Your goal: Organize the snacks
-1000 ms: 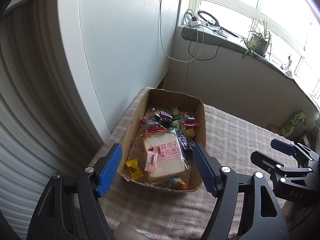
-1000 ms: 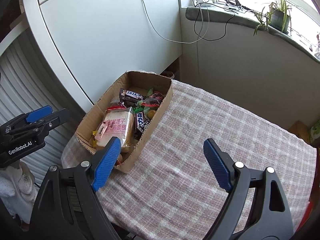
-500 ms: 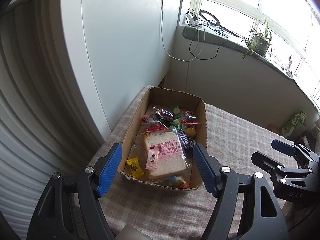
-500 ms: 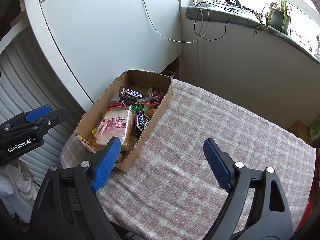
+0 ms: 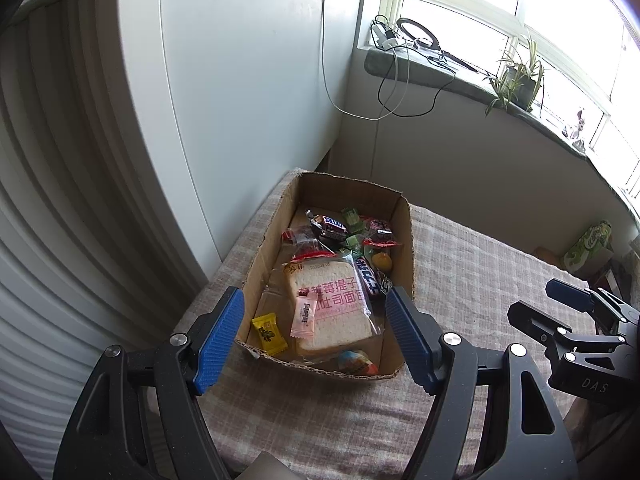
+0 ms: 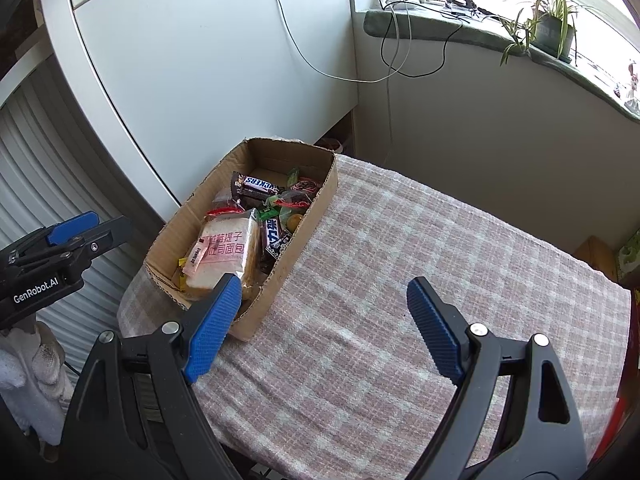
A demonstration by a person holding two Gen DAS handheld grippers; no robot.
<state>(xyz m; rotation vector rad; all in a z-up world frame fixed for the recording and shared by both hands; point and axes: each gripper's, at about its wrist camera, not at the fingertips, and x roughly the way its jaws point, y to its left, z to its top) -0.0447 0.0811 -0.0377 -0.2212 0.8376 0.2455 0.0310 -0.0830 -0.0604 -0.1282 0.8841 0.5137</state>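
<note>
Fingers (image 5: 218, 340) of the left gripper (image 5: 314, 338) stand wide apart and hold nothing; the right gripper (image 6: 326, 330) is likewise spread wide and empty.

Change over the last second: small. In the left wrist view the box (image 5: 404, 240) sits slightly higher and further off than a second ago, so the left gripper has drifted back or up a little. The right wrist view is nearly unchanged; the box holds the same place on the worktop (image 6: 420, 280). Neither pair of fingers has opened or closed in that interval.

Position of snacks: all visible ones lie inside the box, which rests at the worktop's far left corner beside the white cabinet (image 6: 200, 60). Contents:
- bread pack (image 5: 332, 308), near end, largest item
- pink sachet (image 5: 305, 314) lying on the bread
- yellow candy (image 5: 269, 330) on the box floor, left of the bread
- Snickers bar (image 6: 262, 185) toward the far end
- second dark bar (image 5: 368, 278) along the right wall
- small green and red wrappers, plus an orange sweet (image 5: 381, 261), mid-box

Reading: no snack sits loose on the cloth, and nothing is gripped. Both grippers hover short of the box, apart from it. Judged: either the gathering is finished or sorting within the box has not begun; I cannot tell which.
</note>
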